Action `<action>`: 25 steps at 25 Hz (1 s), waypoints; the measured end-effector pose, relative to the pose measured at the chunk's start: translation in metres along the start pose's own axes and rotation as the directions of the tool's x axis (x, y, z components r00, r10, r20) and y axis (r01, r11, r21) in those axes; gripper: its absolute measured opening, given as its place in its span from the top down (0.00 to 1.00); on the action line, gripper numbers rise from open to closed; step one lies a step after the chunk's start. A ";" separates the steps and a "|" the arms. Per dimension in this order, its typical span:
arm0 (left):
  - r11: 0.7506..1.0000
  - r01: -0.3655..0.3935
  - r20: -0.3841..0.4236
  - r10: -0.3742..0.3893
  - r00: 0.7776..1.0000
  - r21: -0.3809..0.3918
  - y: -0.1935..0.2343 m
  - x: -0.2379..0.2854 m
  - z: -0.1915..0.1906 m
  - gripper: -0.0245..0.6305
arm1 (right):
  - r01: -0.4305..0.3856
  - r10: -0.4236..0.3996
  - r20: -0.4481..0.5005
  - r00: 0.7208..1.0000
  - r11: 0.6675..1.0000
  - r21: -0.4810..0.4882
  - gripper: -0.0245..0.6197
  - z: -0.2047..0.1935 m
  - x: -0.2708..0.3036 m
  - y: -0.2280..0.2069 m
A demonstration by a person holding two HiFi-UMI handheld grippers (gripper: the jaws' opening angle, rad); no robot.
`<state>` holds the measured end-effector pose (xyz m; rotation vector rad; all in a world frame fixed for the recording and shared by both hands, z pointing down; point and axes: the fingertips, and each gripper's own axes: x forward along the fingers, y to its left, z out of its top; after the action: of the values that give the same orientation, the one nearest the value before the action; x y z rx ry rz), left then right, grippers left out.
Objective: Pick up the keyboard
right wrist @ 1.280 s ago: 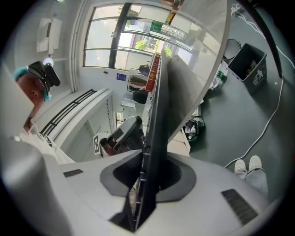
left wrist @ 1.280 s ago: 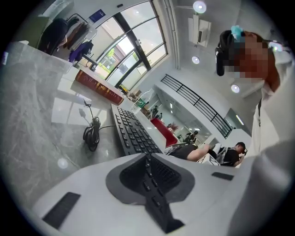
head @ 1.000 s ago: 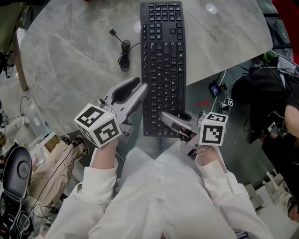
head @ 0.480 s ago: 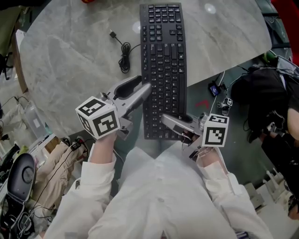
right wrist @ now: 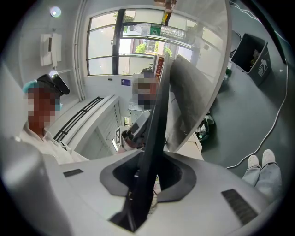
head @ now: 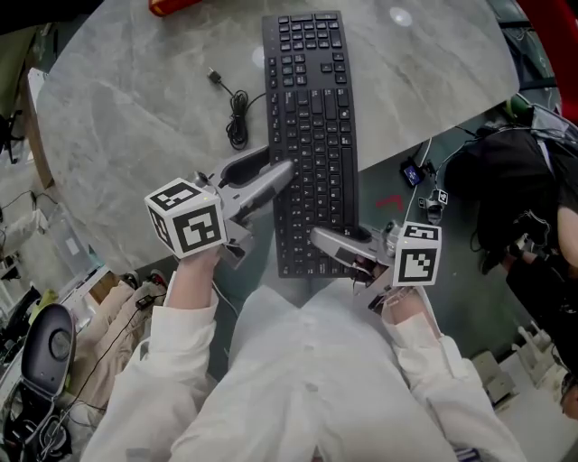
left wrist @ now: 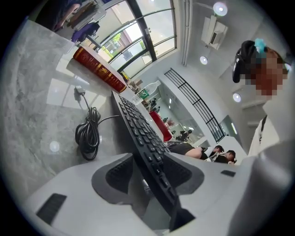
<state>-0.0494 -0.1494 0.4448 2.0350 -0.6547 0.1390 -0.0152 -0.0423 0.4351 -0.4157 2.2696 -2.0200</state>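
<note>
A: Where do we find the long black computer keyboard (head: 309,135)?

B: We see it in the middle of the head view, running lengthwise from the top edge down toward the lower centre. Its far part lies on the round grey marble table (head: 126,144). Its near end reaches the table's lower rim, just above the person's white sleeves.

A: And what do we make of the left gripper (head: 278,159)?

B: It comes in from the left of centre, and its jaws have just been opening. In the left gripper view we see them spread, with the keyboard's left edge standing between them and a gap on either side, so the pads do not press on it.

A: And the right gripper (head: 316,237)?

B: It sits at the keyboard's near end, lower right of centre. In the right gripper view the keyboard shows edge-on between the jaws, which are pinched onto it.

A: What else do we see?

B: A coiled black cable with a plug (head: 237,117) lies on the marble just left of the keyboard. A red book (head: 176,6) shows at the upper left.
</note>
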 end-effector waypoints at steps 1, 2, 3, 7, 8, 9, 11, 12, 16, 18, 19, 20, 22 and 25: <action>1.000 0.012 -0.010 -0.012 1.000 -0.023 -0.001 0.001 -0.001 0.66 | -0.008 0.008 0.001 1.000 1.000 0.003 0.80 0.000 0.000 0.001; 0.998 0.028 -0.014 -0.028 0.999 -0.049 -0.001 0.002 -0.003 0.66 | -0.014 0.014 0.003 1.000 1.000 0.006 0.80 0.001 0.001 0.001; 0.997 0.043 -0.016 -0.044 0.999 -0.071 -0.001 0.003 -0.003 0.65 | -0.018 0.018 0.004 1.000 1.000 0.009 0.80 0.001 0.001 0.002; 0.991 0.079 -0.035 -0.083 0.996 -0.105 -0.006 0.006 -0.003 0.65 | -0.036 0.036 0.008 0.999 0.999 0.018 0.80 0.001 0.003 0.007; 0.991 0.082 -0.047 -0.087 0.995 -0.109 -0.008 0.006 -0.002 0.64 | -0.039 0.039 0.007 0.999 0.999 0.017 0.80 0.002 0.003 0.007; 0.990 0.085 -0.058 -0.092 0.994 -0.113 -0.009 0.006 -0.002 0.64 | -0.040 0.040 0.005 0.999 0.999 0.015 0.80 0.002 0.002 0.008; 0.988 0.098 -0.065 -0.106 0.992 -0.122 -0.009 0.007 -0.003 0.64 | -0.040 0.040 -0.002 0.999 0.999 0.009 0.80 0.002 0.002 0.008; 0.987 0.100 -0.069 -0.110 0.992 -0.123 -0.009 0.008 -0.003 0.64 | -0.038 0.038 -0.006 0.999 0.999 0.005 0.80 0.002 0.002 0.007; 0.988 0.110 -0.042 -0.115 0.992 -0.110 -0.005 0.010 -0.004 0.65 | -0.020 0.020 -0.025 1.000 1.000 -0.021 0.80 0.001 0.002 0.004; 0.992 0.087 -0.038 -0.090 0.995 -0.089 -0.005 0.007 -0.003 0.65 | -0.012 0.011 -0.039 0.999 0.999 -0.031 0.80 0.000 0.005 0.005; 0.994 0.074 -0.039 -0.078 0.996 -0.080 -0.005 0.005 -0.002 0.65 | -0.007 0.005 -0.051 0.999 0.999 -0.039 0.80 -0.001 0.008 0.006; 0.995 0.069 -0.038 -0.072 0.997 -0.074 -0.005 0.003 0.000 0.65 | 0.000 -0.003 -0.063 0.998 0.999 -0.047 0.80 -0.002 0.010 0.007; 0.995 0.075 -0.032 -0.077 0.997 -0.064 -0.004 0.001 0.001 0.65 | 0.016 -0.022 -0.083 0.996 0.998 -0.066 0.80 -0.005 0.015 0.007; 0.996 0.076 -0.038 -0.078 0.996 -0.035 0.001 0.004 -0.005 0.65 | 0.060 -0.073 -0.106 0.992 0.991 -0.120 0.80 -0.009 0.015 -0.005</action>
<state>-0.0462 -0.1472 0.4498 2.0173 -0.5500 0.1219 -0.0312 -0.0382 0.4429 -0.4025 2.4806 -1.9944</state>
